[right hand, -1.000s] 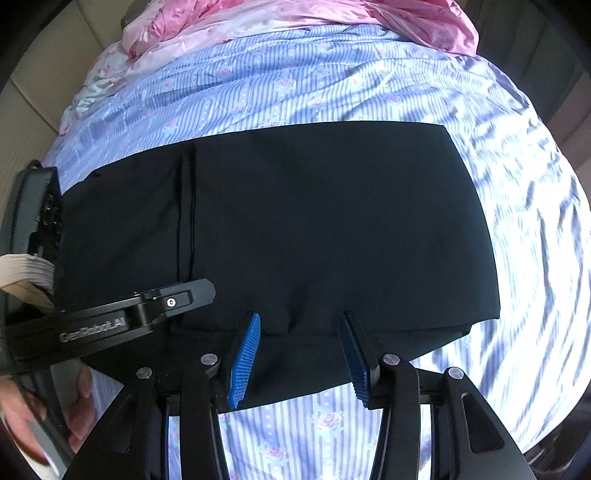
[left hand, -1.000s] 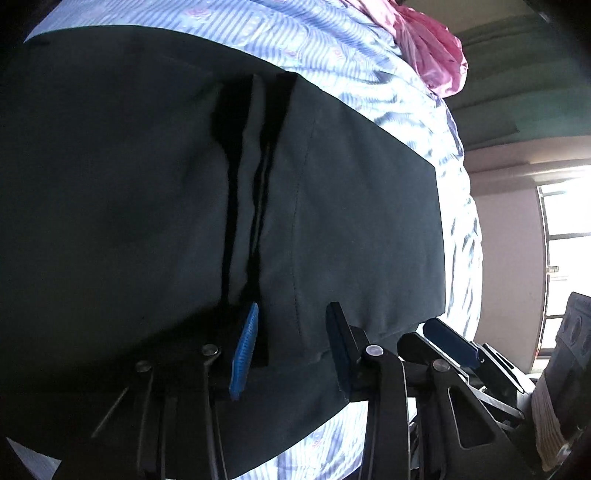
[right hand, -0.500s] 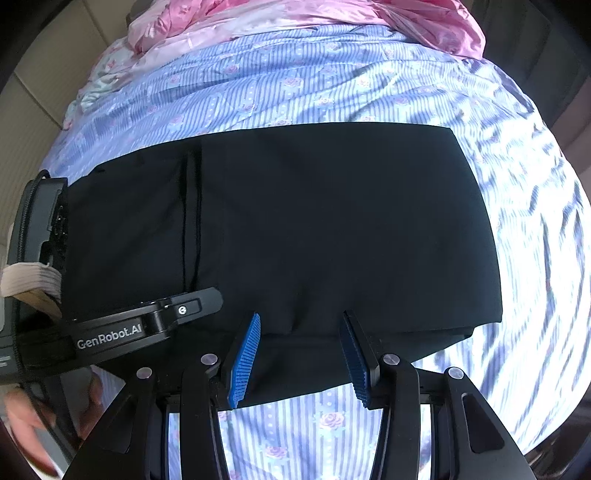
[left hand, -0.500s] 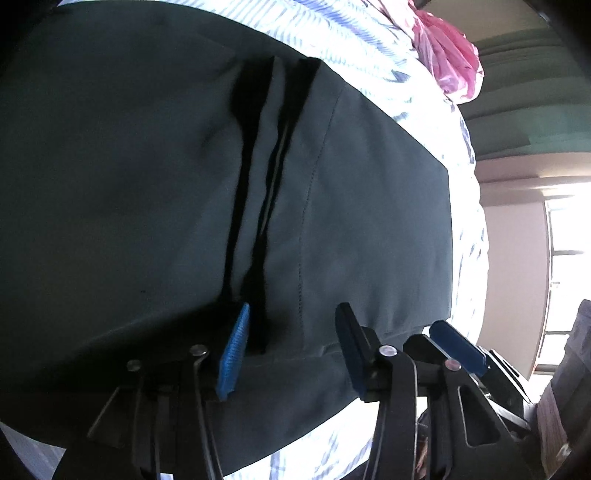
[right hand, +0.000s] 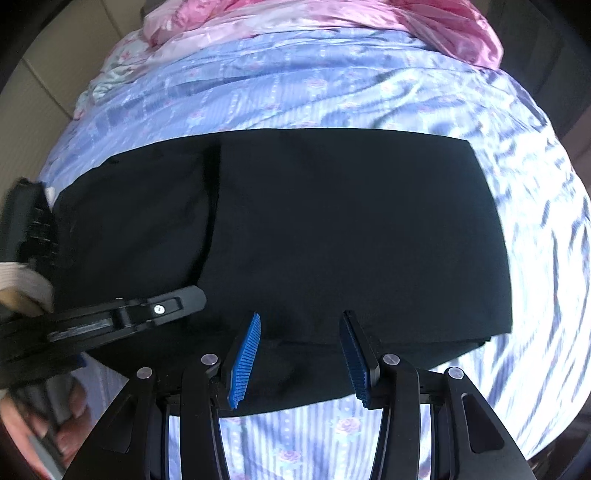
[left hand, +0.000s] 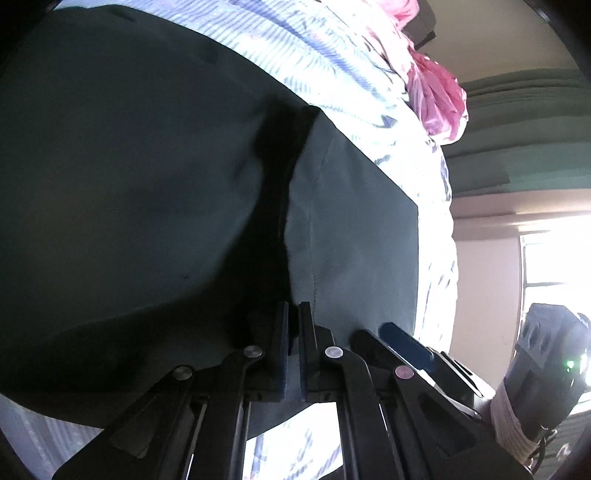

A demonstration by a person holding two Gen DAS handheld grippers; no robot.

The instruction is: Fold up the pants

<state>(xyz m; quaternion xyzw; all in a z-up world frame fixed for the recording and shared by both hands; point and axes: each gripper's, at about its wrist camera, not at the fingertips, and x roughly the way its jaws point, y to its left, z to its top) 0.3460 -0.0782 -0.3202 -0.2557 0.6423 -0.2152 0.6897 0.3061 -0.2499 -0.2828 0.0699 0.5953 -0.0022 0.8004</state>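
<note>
Bed sheet (right hand: 332, 85), blue striped with a floral print: covers the bed and serves as the flat working surface. A pink quilt (right hand: 369, 18) is bunched at its far end, well apart from the work.

Pants (right hand: 351, 229), dark, one pair: laid across the sheet as a wide band already doubled over, with an upper layer edge running front to back at the left of the right wrist view. The near edge faces both grippers, which probably explains the layout (the next fold likely starts from that edge).

Right gripper (right hand: 301, 352): jaws apart over the near edge of the pants, blue pads not pressing the cloth; poised to take its share of the edge.

Left gripper (left hand: 294, 345): jaws closed on the pants at the layered edge, a strip of cloth showing between them; judged the first half of a two-point hold for lifting.

Change from the earlier frames: the left jaws, standing apart astride the edge a second ago, have just been closing and now pinch the cloth. The right gripper's spread and place look the same.
</note>
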